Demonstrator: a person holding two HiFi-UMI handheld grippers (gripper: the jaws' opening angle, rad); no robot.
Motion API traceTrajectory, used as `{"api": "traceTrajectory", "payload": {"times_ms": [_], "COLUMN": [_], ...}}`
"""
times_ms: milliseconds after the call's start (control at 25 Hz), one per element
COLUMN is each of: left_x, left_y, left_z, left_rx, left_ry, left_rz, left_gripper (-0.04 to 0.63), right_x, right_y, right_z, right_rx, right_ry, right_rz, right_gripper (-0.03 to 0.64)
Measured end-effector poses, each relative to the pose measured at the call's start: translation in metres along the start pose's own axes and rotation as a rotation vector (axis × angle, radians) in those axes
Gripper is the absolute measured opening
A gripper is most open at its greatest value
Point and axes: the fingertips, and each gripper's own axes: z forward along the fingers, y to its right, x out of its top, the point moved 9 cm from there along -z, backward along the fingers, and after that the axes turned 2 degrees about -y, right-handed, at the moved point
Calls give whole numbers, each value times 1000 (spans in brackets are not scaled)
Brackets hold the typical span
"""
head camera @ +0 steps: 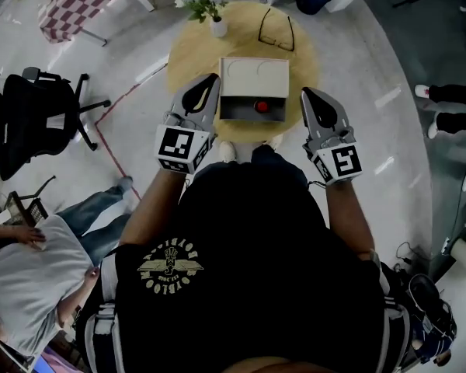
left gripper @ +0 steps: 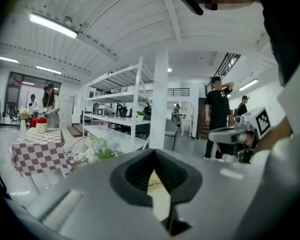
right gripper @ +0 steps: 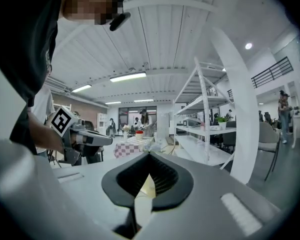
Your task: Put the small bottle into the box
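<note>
A cream box (head camera: 253, 77) stands open on the round wooden table (head camera: 193, 51), its lid tipped back. In its dark inside lies a small red-topped thing (head camera: 262, 106), which looks like the small bottle. My left gripper (head camera: 212, 78) hovers just left of the box, my right gripper (head camera: 306, 93) just right of it. Both have their jaws shut with nothing between them. The left gripper view shows closed tips (left gripper: 154, 153) aimed at the room, as does the right gripper view (right gripper: 149, 156).
A white vase of flowers (head camera: 207, 0) and a pair of glasses (head camera: 276, 29) sit at the table's far side. A black office chair (head camera: 33, 119) and a seated person (head camera: 31, 278) are at my left. Someone's feet (head camera: 449, 106) show at the right.
</note>
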Motion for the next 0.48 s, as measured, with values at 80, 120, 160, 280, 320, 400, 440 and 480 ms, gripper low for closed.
{"api": "traceTrajectory", "payload": {"times_ms": [80,120,160,280,320,400,440,480], "left_x": [5,7,8,7,6,6,7,8], "left_y": [1,2,2,6,6,5,4,4], "left_z": [-2,-3,-4,-4,-4,-4,-4,-5], "left_rx": [1,2,4,12,14,17,18,19], "left_ry": [12,17,21,19,17,18,21,24], "left_rz": [2,3,4,2,1,1,1,1], "left_gripper": [0,0,0,0,0,0,0,0], "right_x": [9,12,14,14,13,11,11,10], "right_y": [3,5,6,11,11,11,10,10], "right_z": [-5,-7,-10,-17,-17,-15,-14,-14], "right_rx": [-31,-44,-55,-74,-78,-85,-86,-86], "right_ry": [14,18,21,21,18,11,9,7], "right_rz": [4,7,10,8,6,5,7,10], "right_gripper": [6,6,6,6,6,6,6,6]}}
